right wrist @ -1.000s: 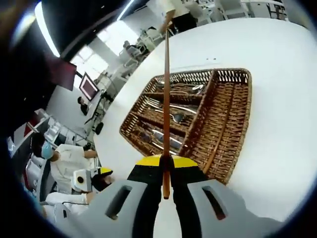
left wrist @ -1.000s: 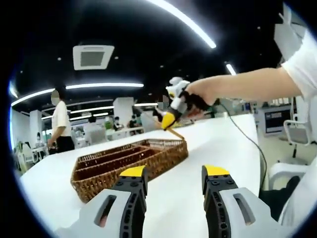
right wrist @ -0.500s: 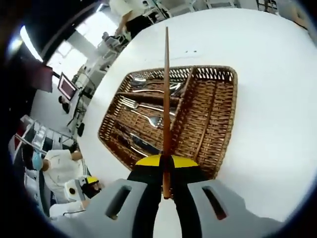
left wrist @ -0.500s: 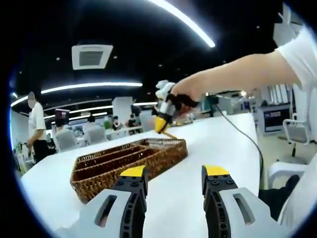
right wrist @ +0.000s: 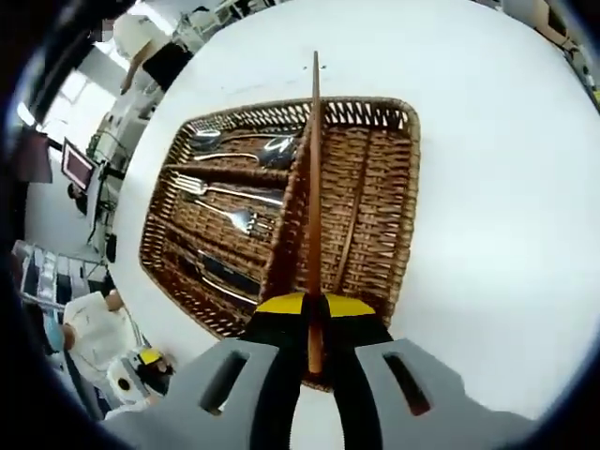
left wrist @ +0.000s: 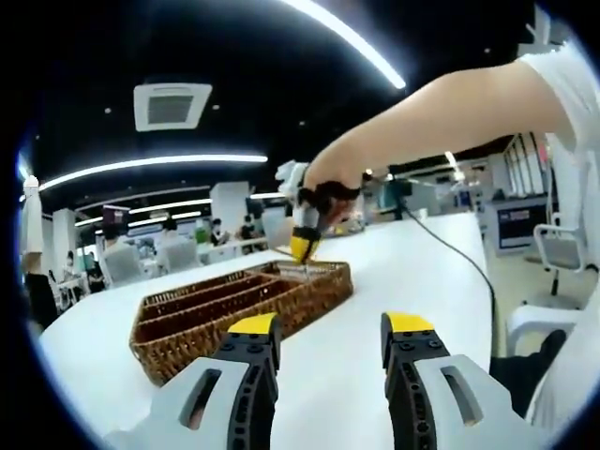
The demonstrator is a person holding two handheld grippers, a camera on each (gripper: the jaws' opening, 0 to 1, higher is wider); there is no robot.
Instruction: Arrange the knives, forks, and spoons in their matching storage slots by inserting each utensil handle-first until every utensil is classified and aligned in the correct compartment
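Your right gripper (right wrist: 312,323) has its jaws clenched on a long wooden stick (right wrist: 314,187), which runs up the middle of the right gripper view over the basket (right wrist: 410,178). You are at the insertion step. Next, I judge, lower it into a long slot at centre right. Your left gripper (left wrist: 323,333) hangs released, low centre, above the desk (left wrist: 422,262).

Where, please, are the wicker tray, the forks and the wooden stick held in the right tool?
wicker tray (right wrist: 405,192): right gripper view, on its woven outer rim.
forks (right wrist: 230,195): right gripper view, on a fork's handle inside a tray slot.
wooden stick (right wrist: 314,187): right gripper view, on the shaft's middle, above the right tool (right wrist: 314,305).
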